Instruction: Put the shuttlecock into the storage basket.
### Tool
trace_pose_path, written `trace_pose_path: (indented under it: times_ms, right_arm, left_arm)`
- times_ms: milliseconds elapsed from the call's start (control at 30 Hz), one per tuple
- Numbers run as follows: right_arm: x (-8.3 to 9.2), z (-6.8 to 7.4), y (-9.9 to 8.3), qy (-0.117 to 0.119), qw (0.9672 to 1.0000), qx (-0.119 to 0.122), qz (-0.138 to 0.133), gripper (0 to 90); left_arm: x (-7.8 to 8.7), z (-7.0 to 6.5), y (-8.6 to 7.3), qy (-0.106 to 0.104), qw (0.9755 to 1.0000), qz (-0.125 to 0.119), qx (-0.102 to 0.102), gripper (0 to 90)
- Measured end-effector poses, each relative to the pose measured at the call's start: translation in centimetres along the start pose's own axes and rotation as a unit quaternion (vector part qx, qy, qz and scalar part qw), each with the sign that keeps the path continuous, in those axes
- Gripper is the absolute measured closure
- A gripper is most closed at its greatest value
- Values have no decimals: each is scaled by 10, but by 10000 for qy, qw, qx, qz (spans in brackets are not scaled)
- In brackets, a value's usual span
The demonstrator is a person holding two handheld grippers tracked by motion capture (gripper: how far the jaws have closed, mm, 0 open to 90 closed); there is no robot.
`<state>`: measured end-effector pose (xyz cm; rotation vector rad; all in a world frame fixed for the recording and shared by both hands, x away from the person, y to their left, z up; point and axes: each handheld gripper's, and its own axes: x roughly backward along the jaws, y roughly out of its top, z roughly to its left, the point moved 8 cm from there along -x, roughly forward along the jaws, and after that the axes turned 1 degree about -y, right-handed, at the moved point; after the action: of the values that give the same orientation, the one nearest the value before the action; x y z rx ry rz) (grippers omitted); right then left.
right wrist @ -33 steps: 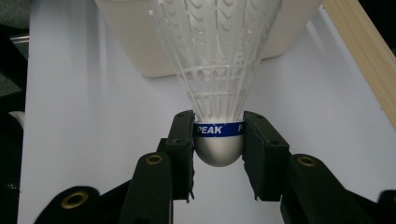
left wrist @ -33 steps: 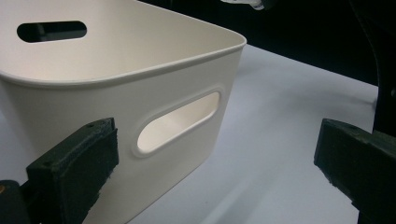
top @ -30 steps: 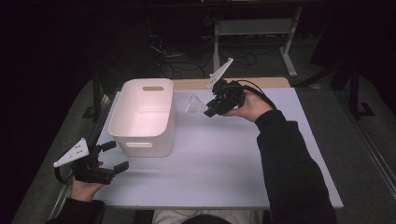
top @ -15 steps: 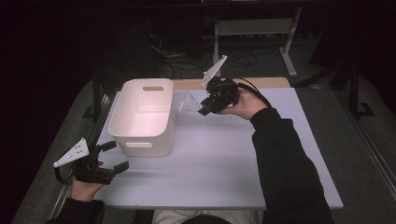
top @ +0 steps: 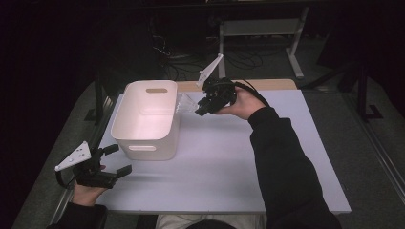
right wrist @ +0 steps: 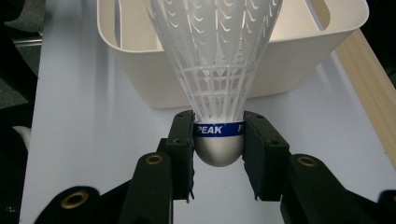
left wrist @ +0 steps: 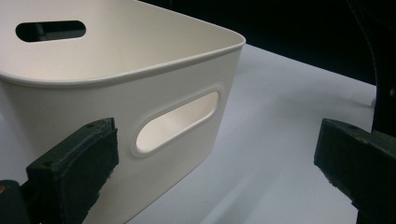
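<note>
A white plastic shuttlecock [right wrist: 215, 60] with a blue band and a white cork base is clamped at its base in my right gripper [right wrist: 218, 135], skirt pointing toward the white bin [right wrist: 289, 51]. From above, the right gripper [top: 199, 110] holds the shuttlecock [top: 185, 101] in the air just beside the far right rim of the bin [top: 125, 125]. My left gripper [top: 118, 160] rests open near the table's front left corner, in front of the bin. Its jaws stand wide apart facing the bin's handle slot [left wrist: 176, 122], with nothing between them.
The white table [top: 229, 162] has bare room to the right of and in front of the bin. A wooden strip [top: 267, 84] runs along the far edge. A metal frame [top: 260, 28] and cables lie on the dark floor beyond.
My right gripper has carried the shuttlecock to the left, closer to the bin's rim. The left gripper has stayed in place.
</note>
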<state>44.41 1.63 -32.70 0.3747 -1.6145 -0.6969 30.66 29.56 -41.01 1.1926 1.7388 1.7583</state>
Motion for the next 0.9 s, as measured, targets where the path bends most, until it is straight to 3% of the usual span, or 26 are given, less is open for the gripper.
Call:
trace_pose_path:
  times_ms: [900]
  right_arm:
    - [-13,4,32,143,9997,154,-80,642]
  left_arm:
    - [1,0,0,-12,10000,8,-20,0]
